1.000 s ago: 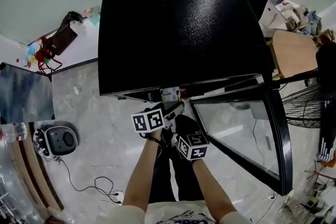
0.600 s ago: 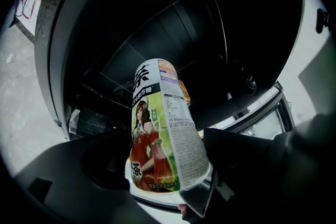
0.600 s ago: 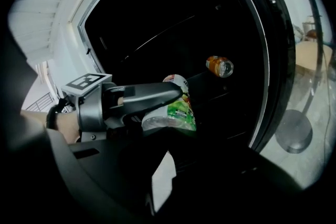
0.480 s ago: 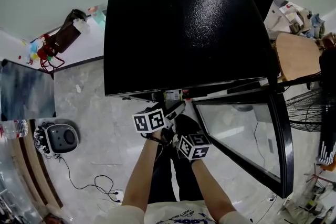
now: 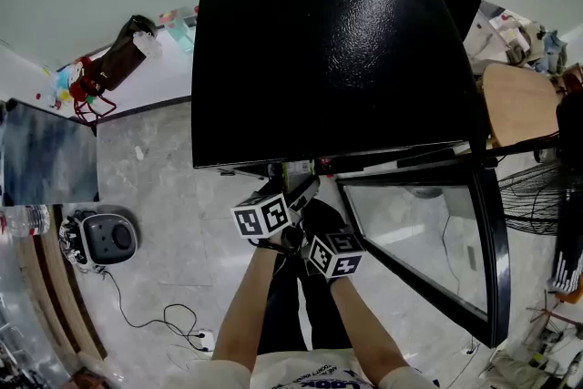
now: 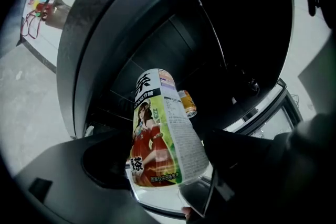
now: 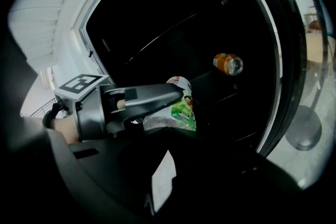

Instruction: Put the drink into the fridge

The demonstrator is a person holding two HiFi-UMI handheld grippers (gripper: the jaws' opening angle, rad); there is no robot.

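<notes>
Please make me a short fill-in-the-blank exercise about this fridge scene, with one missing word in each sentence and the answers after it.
1. The left gripper is shut on a tall ____ with a picture label.
2. The glass door of the black fridge stands ____.
3. Inside the fridge, an orange ____ lies on its side.

Missing words: bottle; open; can.

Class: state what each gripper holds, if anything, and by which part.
The left gripper holds the clear plastic tea bottle with the green and red label by its lower body, near the base. The right gripper holds nothing.
</notes>
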